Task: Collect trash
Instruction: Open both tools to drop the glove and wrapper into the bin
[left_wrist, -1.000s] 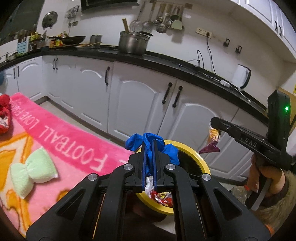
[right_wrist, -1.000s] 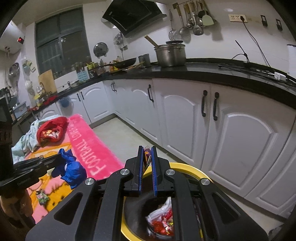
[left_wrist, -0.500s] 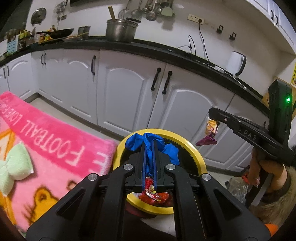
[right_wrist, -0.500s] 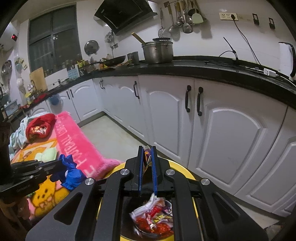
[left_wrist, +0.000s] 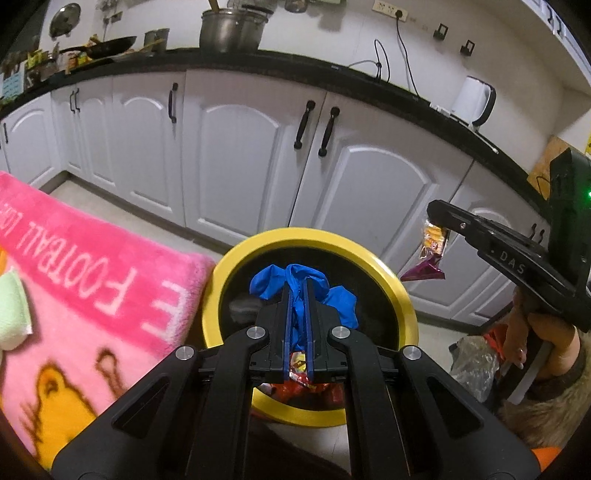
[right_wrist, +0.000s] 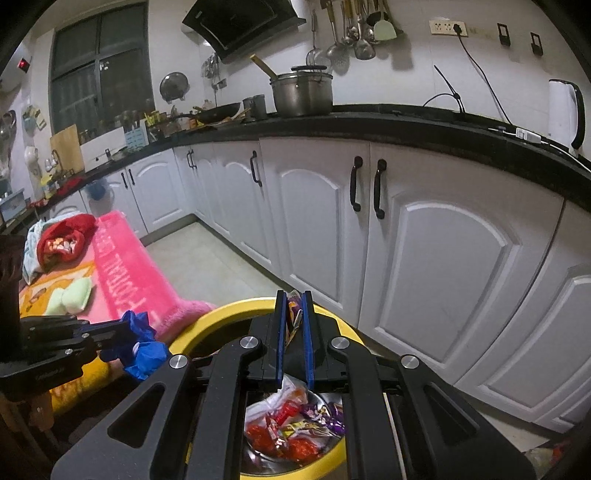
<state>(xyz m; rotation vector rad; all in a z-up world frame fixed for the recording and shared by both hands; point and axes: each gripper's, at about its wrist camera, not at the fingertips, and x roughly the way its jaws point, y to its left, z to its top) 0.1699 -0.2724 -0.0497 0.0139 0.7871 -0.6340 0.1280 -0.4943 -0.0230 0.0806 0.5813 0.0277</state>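
My left gripper (left_wrist: 297, 291) is shut on a crumpled blue glove (left_wrist: 269, 284) and holds it over the yellow-rimmed trash bin (left_wrist: 369, 258). My right gripper (right_wrist: 294, 308) is shut on a snack wrapper (right_wrist: 294, 314), also above the bin's yellow rim (right_wrist: 229, 314). In the left wrist view the right gripper (left_wrist: 434, 218) shows at right with the wrapper (left_wrist: 432, 243) hanging from it. In the right wrist view the left gripper (right_wrist: 125, 332) shows at left with the blue glove (right_wrist: 144, 350). Red and purple wrappers (right_wrist: 295, 432) lie in the bin.
A pink blanket (left_wrist: 85, 280) lies left of the bin, with a green bow-shaped pad (right_wrist: 70, 297) and a red cloth bundle (right_wrist: 64, 240) on it. White cabinets (right_wrist: 424, 258) under a black counter stand close behind the bin. A plastic bag (left_wrist: 472, 365) lies on the floor at right.
Both grippers have moved right and forward over the bin with their loads still held. The bin's opening now sits under both.
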